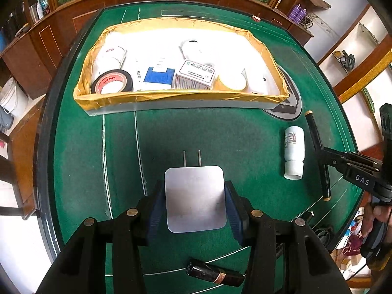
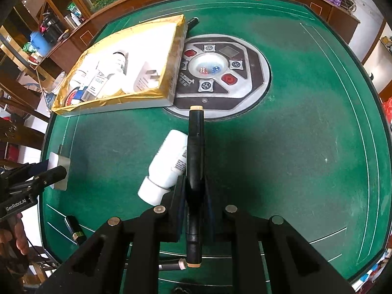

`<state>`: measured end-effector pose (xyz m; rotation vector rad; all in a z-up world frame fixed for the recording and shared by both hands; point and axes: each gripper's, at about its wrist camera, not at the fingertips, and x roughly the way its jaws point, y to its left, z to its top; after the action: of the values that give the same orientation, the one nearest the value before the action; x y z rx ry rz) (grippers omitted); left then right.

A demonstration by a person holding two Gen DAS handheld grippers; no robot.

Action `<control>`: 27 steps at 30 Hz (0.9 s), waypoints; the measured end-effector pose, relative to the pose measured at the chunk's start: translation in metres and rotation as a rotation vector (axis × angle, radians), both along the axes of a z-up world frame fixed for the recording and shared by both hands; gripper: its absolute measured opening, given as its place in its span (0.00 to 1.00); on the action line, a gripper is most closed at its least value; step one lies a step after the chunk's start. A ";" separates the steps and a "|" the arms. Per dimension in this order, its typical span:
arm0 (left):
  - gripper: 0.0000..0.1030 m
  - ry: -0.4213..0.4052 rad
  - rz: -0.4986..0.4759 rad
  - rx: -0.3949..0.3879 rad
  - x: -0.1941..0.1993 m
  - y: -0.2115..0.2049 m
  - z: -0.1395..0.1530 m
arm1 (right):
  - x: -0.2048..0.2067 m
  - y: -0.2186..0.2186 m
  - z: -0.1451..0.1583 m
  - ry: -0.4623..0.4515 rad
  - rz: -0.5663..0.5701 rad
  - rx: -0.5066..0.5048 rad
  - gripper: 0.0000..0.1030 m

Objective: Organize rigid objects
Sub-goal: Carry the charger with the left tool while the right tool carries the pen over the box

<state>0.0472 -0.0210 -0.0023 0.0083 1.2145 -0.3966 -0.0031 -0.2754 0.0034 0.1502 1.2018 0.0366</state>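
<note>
My left gripper (image 1: 195,197) is shut on a white plug adapter (image 1: 195,197), its two prongs pointing toward the yellow-taped box (image 1: 181,99). The adapter also shows in the right wrist view (image 2: 58,169). My right gripper (image 2: 195,196) is shut on a long black marker (image 2: 195,152) with cream end caps, which also shows in the left wrist view (image 1: 318,152). A white bottle (image 2: 169,164) lies on the green felt, touching the marker's left side. The box holds tape rolls, small cartons and bottles.
A black lipstick-like tube (image 1: 215,273) lies below my left gripper, seen also in the right wrist view (image 2: 74,230). A round dice console (image 2: 215,73) sits in the table's middle, beside the box. A small pen (image 2: 171,265) lies near the front edge. Wooden cabinets surround the table.
</note>
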 end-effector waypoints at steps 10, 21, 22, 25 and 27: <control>0.49 -0.029 -0.001 0.017 0.003 0.000 0.011 | 0.008 0.012 0.016 -0.030 0.036 0.008 0.14; 0.49 -0.058 0.022 0.032 0.011 0.001 0.024 | 0.027 0.032 0.029 -0.053 0.111 0.013 0.14; 0.49 -0.061 0.026 0.034 0.013 0.002 0.026 | 0.028 0.033 0.030 -0.054 0.116 0.013 0.14; 0.49 -0.063 0.040 0.040 0.020 0.005 0.028 | 0.034 0.037 0.034 -0.062 0.136 0.013 0.14; 0.49 -0.065 0.049 0.045 0.024 0.007 0.030 | 0.038 0.039 0.036 -0.067 0.147 0.011 0.14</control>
<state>0.0714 -0.0141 0.0280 0.0300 1.1567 -0.3241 0.0345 -0.2367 0.0396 0.0696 1.1437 0.1760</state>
